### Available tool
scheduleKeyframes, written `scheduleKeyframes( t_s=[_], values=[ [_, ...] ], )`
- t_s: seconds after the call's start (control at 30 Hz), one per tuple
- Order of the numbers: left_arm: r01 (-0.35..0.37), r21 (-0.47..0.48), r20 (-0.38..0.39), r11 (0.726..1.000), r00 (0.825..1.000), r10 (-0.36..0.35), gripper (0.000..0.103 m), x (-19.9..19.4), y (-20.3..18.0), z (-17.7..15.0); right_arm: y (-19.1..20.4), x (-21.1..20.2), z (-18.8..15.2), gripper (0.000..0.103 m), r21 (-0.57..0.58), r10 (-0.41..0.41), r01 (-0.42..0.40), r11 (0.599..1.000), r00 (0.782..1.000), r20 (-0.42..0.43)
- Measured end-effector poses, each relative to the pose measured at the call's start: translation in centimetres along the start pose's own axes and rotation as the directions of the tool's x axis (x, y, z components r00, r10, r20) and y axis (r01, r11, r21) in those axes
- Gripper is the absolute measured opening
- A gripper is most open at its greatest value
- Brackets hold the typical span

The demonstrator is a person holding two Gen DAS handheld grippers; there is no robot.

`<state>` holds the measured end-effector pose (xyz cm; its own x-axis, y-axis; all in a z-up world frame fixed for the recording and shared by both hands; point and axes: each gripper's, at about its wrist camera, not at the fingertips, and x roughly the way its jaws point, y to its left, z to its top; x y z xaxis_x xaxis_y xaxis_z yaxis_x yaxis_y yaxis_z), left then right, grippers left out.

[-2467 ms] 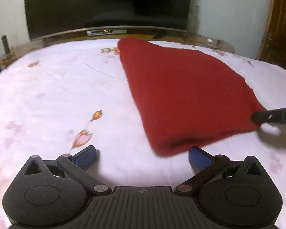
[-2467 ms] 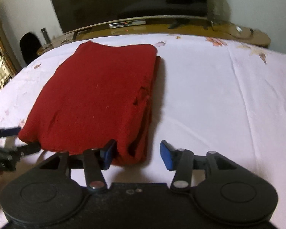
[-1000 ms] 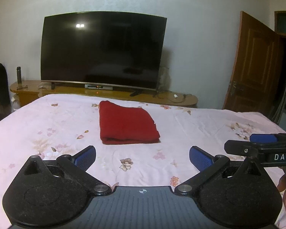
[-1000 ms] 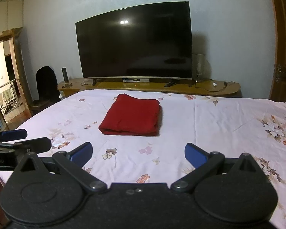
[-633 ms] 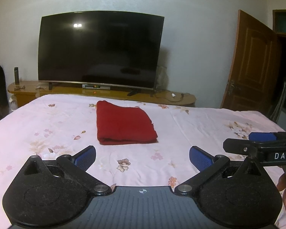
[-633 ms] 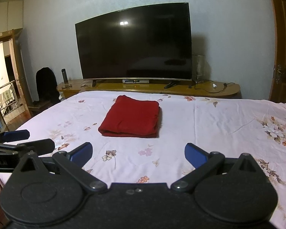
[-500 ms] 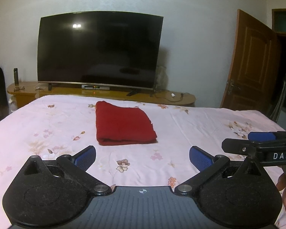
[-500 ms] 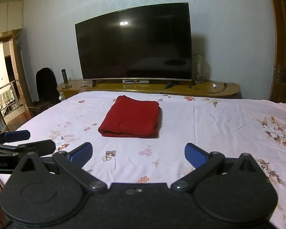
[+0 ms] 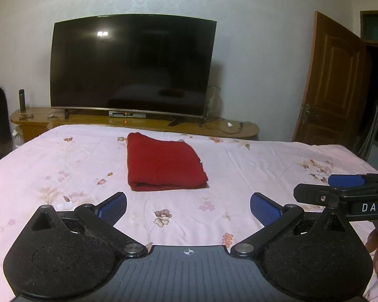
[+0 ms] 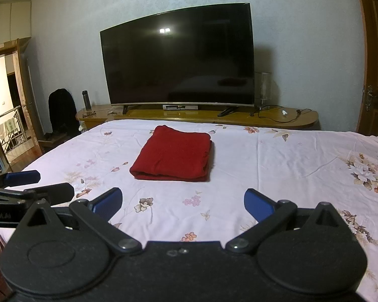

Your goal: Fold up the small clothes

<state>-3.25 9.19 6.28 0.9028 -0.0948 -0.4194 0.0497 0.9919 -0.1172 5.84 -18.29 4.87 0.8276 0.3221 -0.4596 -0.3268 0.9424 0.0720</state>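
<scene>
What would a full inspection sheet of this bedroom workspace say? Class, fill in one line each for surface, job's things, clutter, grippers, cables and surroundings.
Surface: bed with a pale floral sheet, lightly creased.
Job's things: one red garment, folded into a neat rectangle, lying flat on the far half of the bed.
Clutter: nothing seen on the bed besides the garment.
Grippers: left gripper open and empty; right gripper open and empty; both well short of the garment.
Cables: black cables trailing loose on the wooden TV bench.
Surroundings: large dark TV, a dark bottle, wooden door standing open.
</scene>
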Motion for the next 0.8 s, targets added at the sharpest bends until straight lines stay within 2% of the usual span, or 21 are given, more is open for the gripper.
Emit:
scheduleKeyframes(
  t_s=[0.8],
  values=[
    [0.002,0.019,-0.009,1.0,1.0,-0.002,0.103,0.6,-0.7,-0.3,-1.1,0.0,-0.5,0.102,0.013,0.008,-0.008,1.0,1.0,-0.003]
  ],
)
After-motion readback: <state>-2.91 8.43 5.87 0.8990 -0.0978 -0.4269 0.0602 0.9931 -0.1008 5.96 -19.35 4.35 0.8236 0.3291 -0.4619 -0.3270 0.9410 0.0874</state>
